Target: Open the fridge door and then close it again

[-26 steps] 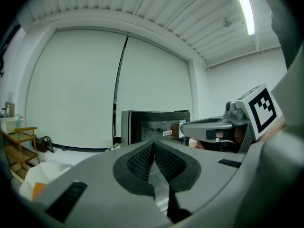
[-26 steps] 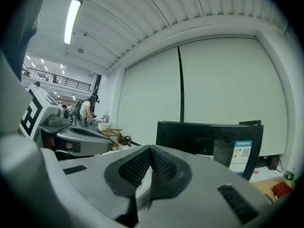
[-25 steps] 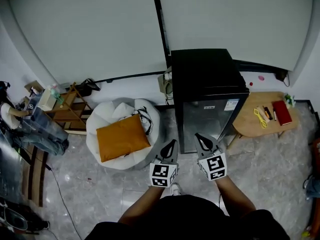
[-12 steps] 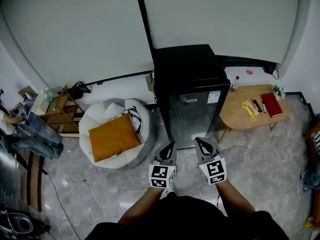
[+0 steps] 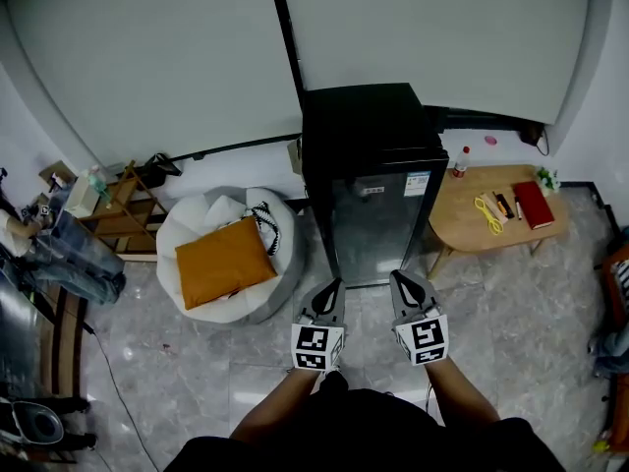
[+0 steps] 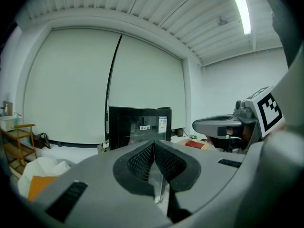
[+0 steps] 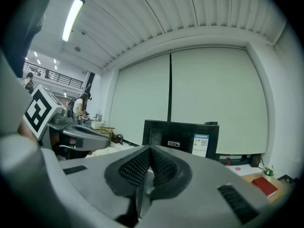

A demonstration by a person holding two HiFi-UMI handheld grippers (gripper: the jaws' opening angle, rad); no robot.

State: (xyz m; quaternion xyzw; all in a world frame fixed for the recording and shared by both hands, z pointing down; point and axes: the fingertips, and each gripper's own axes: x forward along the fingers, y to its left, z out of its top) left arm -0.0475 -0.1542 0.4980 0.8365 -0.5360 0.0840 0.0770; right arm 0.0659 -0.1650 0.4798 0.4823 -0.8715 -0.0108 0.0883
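A small black fridge (image 5: 373, 180) stands against the white wall, its glossy door (image 5: 378, 229) closed with two stickers near the top. In the head view both grippers hover over the floor just in front of it, side by side, tips toward the door. My left gripper (image 5: 334, 287) is shut with nothing between its jaws. My right gripper (image 5: 403, 281) is also shut and empty. The fridge (image 6: 138, 126) shows straight ahead in the left gripper view beyond the closed tips (image 6: 154, 145). In the right gripper view the fridge (image 7: 181, 139) sits behind the closed tips (image 7: 150, 150).
A white beanbag (image 5: 231, 254) with an orange cushion (image 5: 224, 262) lies left of the fridge. A round wooden table (image 5: 496, 214) with a red book (image 5: 536, 205) stands to its right. A wooden rack (image 5: 123, 214) is at far left.
The view has shifted closer to the fridge, which now sits more central. Both grippers moved slightly forward toward the door and stay shut.
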